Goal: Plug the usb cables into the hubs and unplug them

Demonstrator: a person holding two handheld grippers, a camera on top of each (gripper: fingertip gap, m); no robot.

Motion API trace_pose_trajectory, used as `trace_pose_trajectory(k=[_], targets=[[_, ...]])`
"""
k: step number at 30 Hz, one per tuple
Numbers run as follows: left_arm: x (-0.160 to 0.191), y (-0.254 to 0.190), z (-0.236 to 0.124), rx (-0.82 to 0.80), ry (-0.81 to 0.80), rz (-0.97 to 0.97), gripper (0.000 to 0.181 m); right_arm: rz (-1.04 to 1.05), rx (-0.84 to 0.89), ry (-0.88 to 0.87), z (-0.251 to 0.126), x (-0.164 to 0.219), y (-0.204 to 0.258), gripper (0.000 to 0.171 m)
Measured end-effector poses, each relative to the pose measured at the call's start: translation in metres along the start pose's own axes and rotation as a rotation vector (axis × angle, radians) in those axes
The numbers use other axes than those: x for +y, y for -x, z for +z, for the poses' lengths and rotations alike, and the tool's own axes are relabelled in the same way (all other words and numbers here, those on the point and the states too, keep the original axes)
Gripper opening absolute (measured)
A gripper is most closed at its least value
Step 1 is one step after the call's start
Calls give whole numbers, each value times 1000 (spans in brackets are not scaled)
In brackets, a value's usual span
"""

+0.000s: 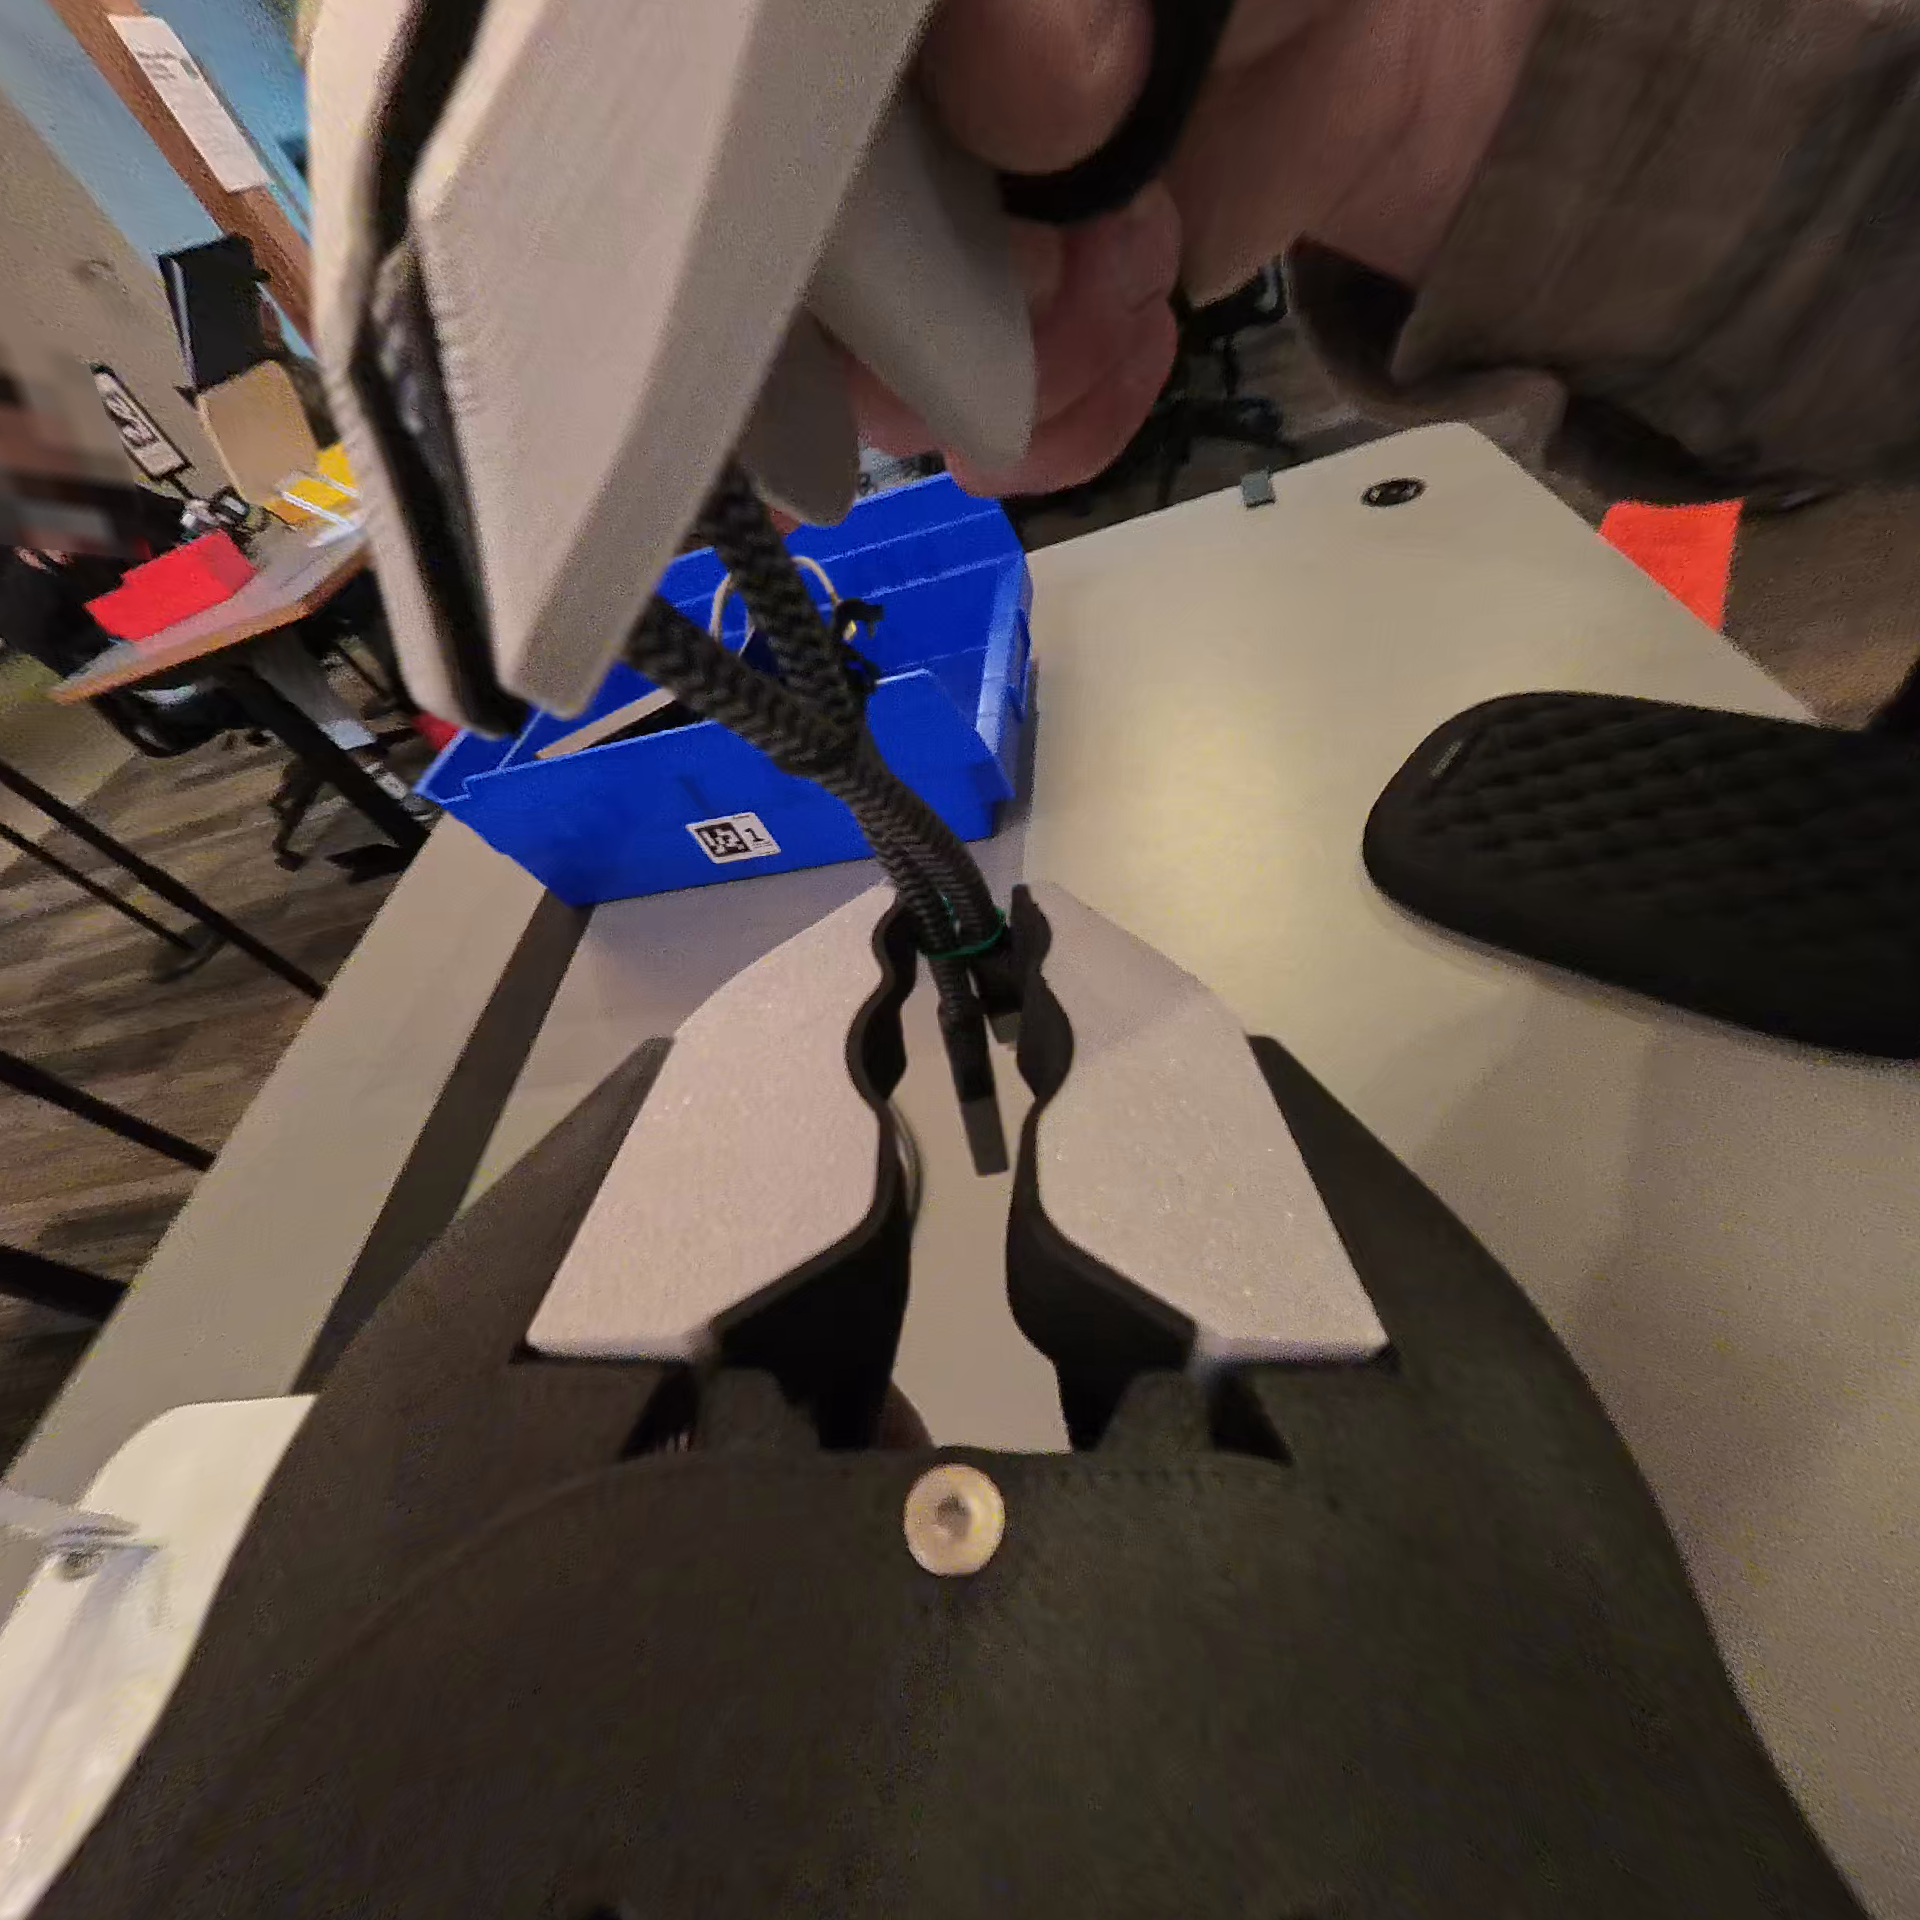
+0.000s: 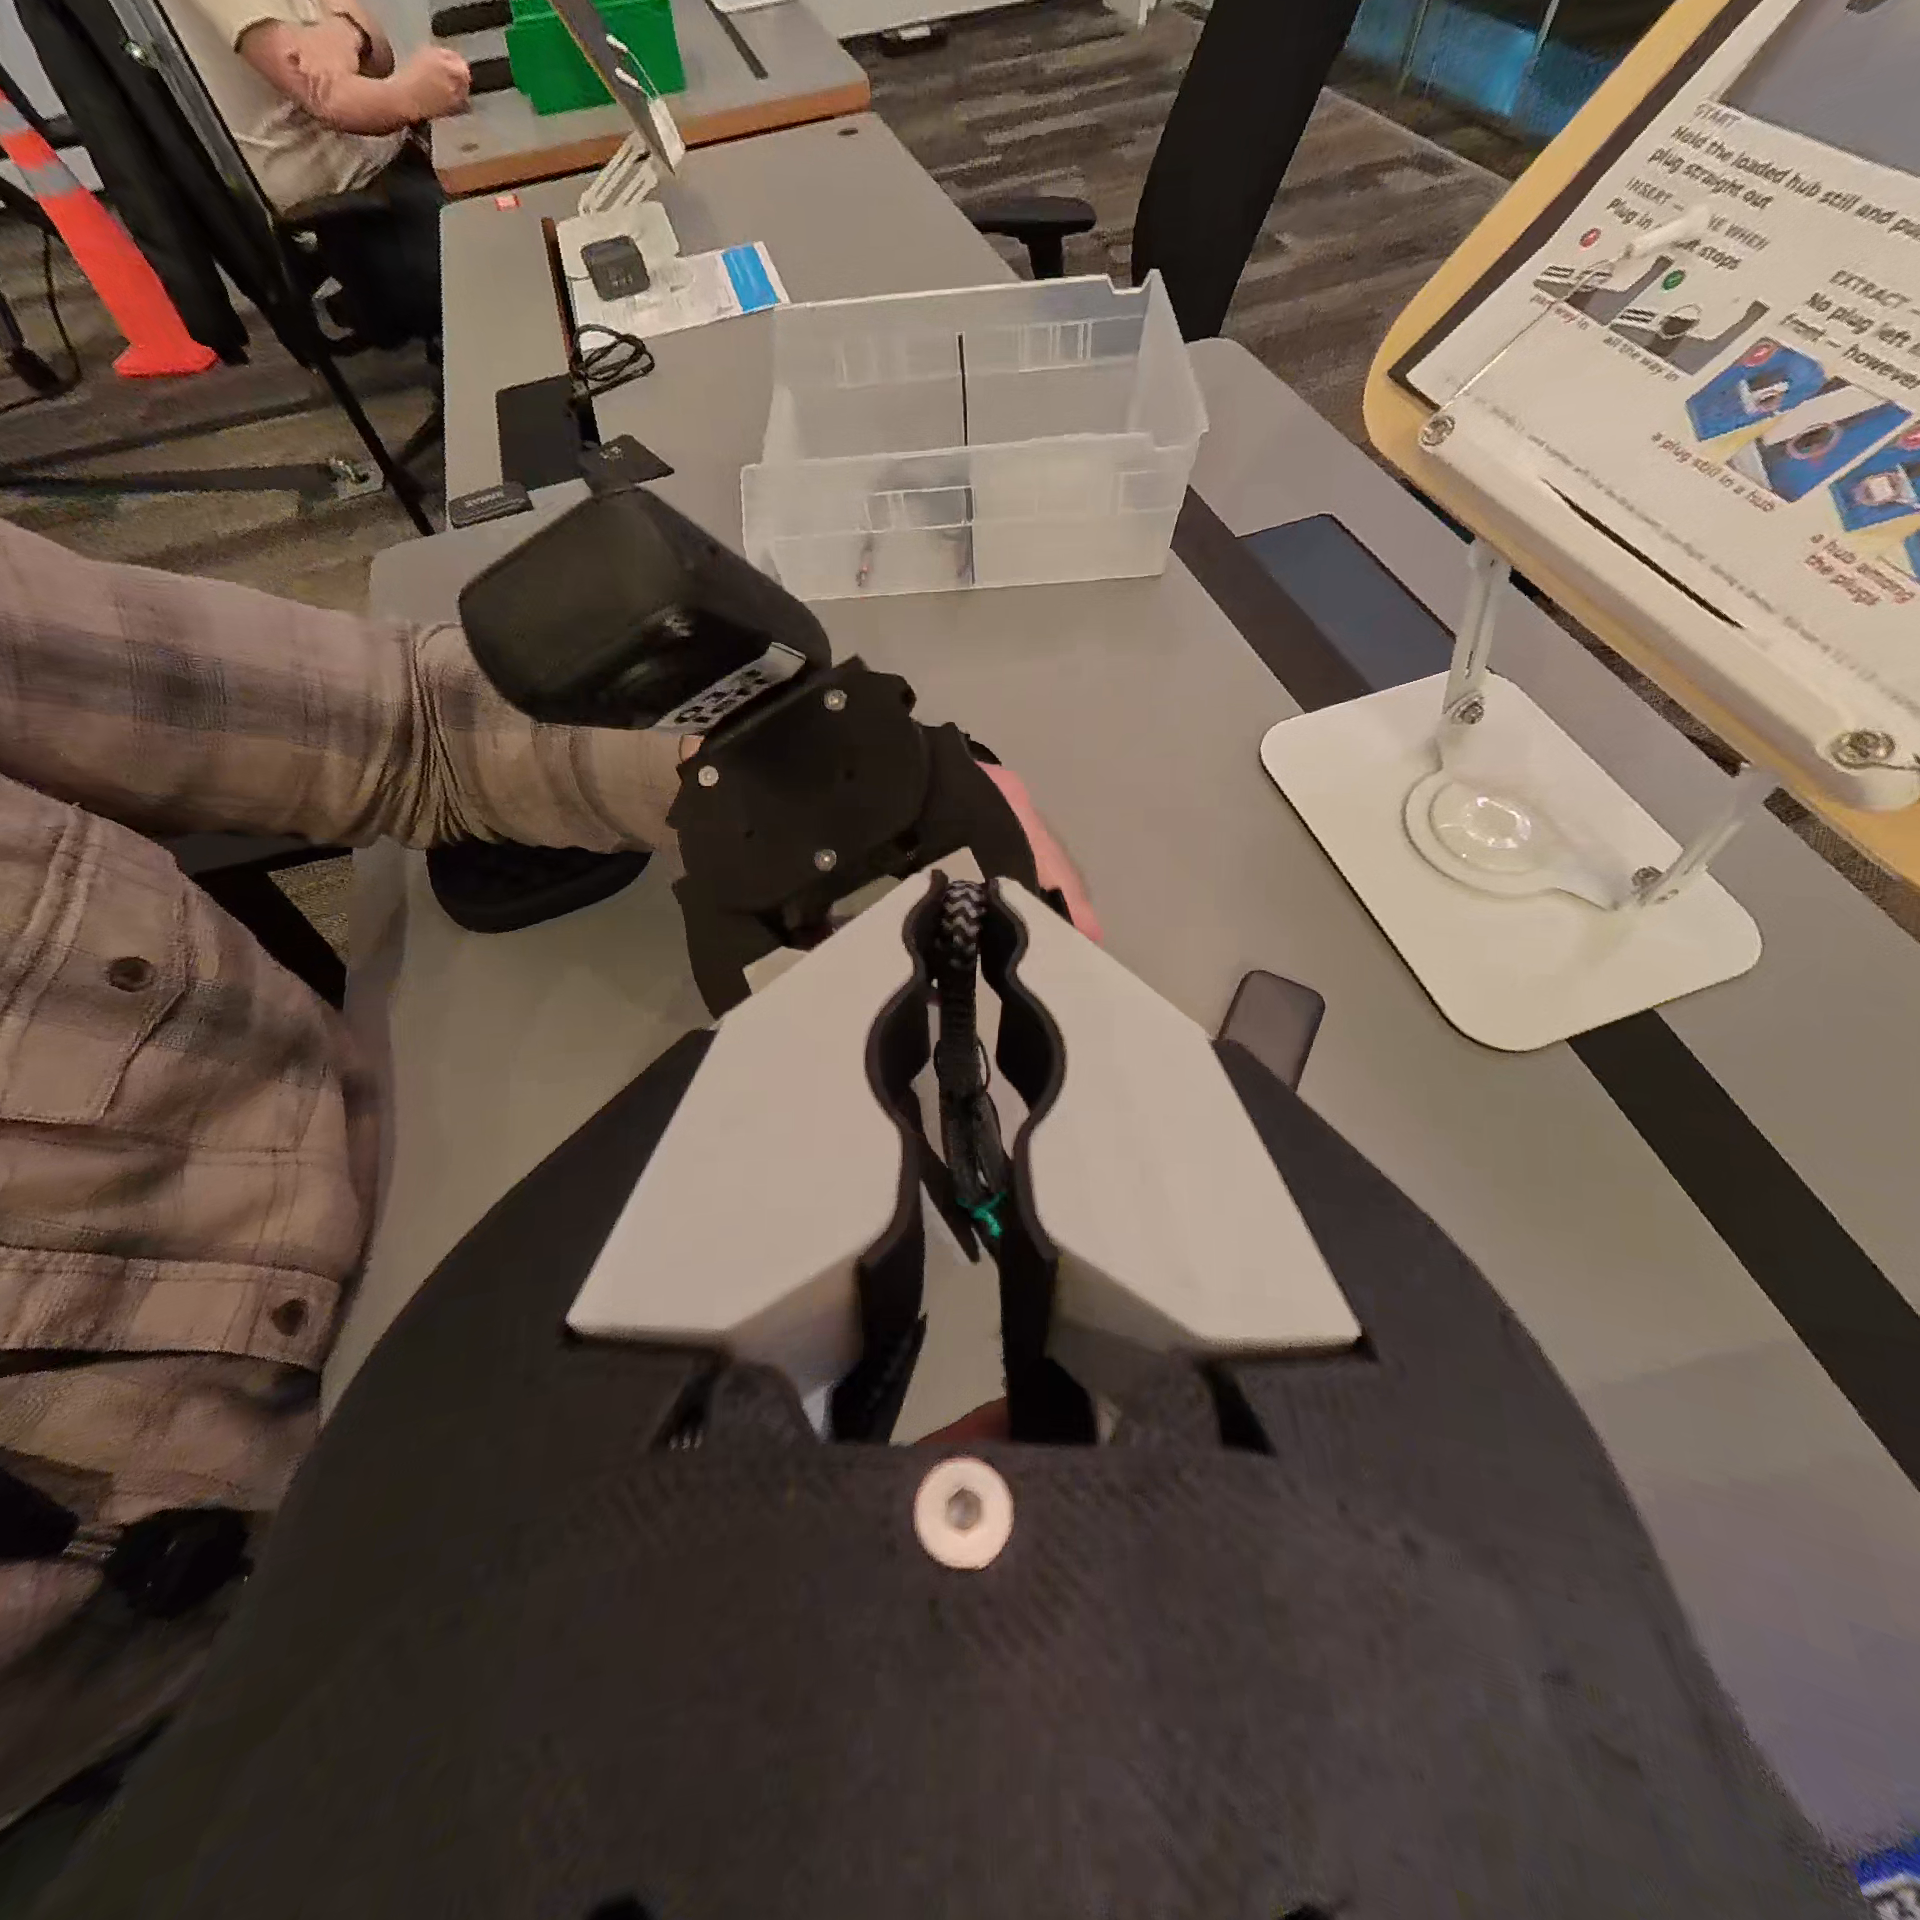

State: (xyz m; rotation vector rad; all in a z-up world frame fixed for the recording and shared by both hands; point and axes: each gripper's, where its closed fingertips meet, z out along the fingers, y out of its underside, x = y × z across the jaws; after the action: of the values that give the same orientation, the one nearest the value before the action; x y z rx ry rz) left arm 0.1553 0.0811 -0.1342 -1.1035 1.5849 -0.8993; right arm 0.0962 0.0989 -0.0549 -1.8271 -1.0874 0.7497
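Holding braided usb cable [image 2: 961, 1039] clamped in right gripper [image 2: 961, 914]; left gripper [image 1: 961, 935] is pinching its plug end [image 1: 977, 1081] just ahead. No hub showing, so judging next move is locating one.

Two close wrist views facing each other, sharing braided cable [image 1: 821, 727]

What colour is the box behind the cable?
Blue bin, clearest in the left wrist view.

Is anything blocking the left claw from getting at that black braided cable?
Nothing visible does. The braided cable hangs between the fingertips of the left claw, dangling from the right claw above it. Whether the left claw has closed on it is unclear.
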Motion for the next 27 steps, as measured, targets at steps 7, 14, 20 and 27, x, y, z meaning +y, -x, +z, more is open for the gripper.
trace_pose_trajectory(k=[7, 14, 20, 27], targets=[[-28, 52, -35, -45, -337, -413, 15, -212, 369, -131, -27, -39, -38, 60], [-47, 95, -76, -59, -673, -799, 15, -508, 598, -168, -25, -10, -31, 30], [-63, 79, -75, 54, -741, -878, 15, -624, 634, -243, -4, -6, -30, 21], [-67, 73, -73, 115, -775, -944, 15, -673, 624, -306, -7, -11, -28, 13]])
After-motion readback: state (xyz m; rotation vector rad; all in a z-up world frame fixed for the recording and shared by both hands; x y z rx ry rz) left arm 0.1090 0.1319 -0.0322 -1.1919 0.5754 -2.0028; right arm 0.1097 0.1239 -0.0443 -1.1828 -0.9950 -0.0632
